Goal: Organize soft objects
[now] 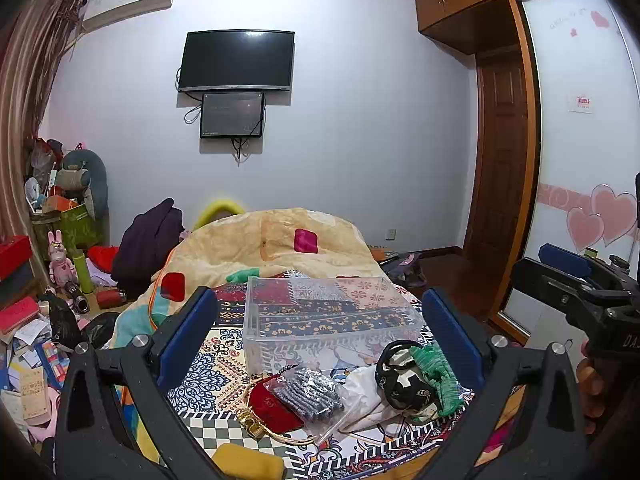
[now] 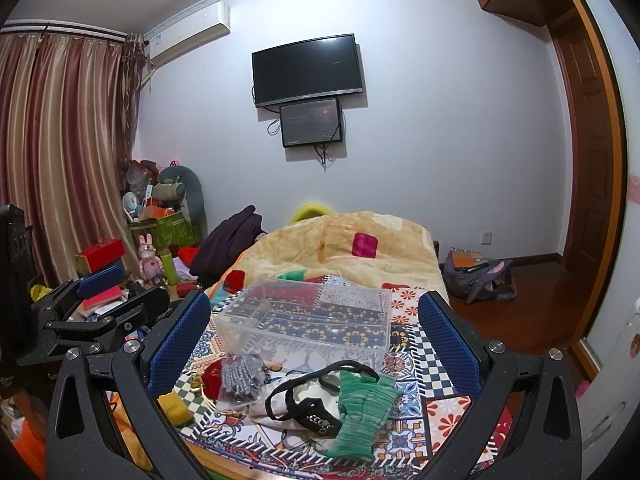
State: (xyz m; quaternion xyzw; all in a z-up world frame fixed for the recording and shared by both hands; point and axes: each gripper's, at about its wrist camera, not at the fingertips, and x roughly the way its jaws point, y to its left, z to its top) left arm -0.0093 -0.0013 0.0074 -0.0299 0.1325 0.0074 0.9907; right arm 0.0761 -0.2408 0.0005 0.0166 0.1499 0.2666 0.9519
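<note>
A clear plastic box (image 1: 332, 316) (image 2: 312, 320) stands empty on the patterned bedspread. In front of it lies a heap of soft things: a green knit glove (image 1: 438, 376) (image 2: 362, 408), a black-and-white cloth pouch (image 1: 400, 380) (image 2: 308, 404), a bag of grey knit fabric (image 1: 310, 394) (image 2: 240, 376), a red pouch (image 1: 268, 404) (image 2: 212, 376) and a yellow sponge (image 1: 248, 460) (image 2: 174, 406). My left gripper (image 1: 320, 336) is open above the heap, empty. My right gripper (image 2: 316, 340) is open too, empty, and also shows in the left wrist view (image 1: 576, 280).
A beige blanket (image 1: 272, 244) (image 2: 352, 244) is bunched up behind the box. Clutter, boxes and a pink toy rabbit (image 1: 58, 258) crowd the floor at left. A backpack (image 2: 480, 276) lies on the wooden floor at right. A TV (image 1: 238, 60) hangs on the far wall.
</note>
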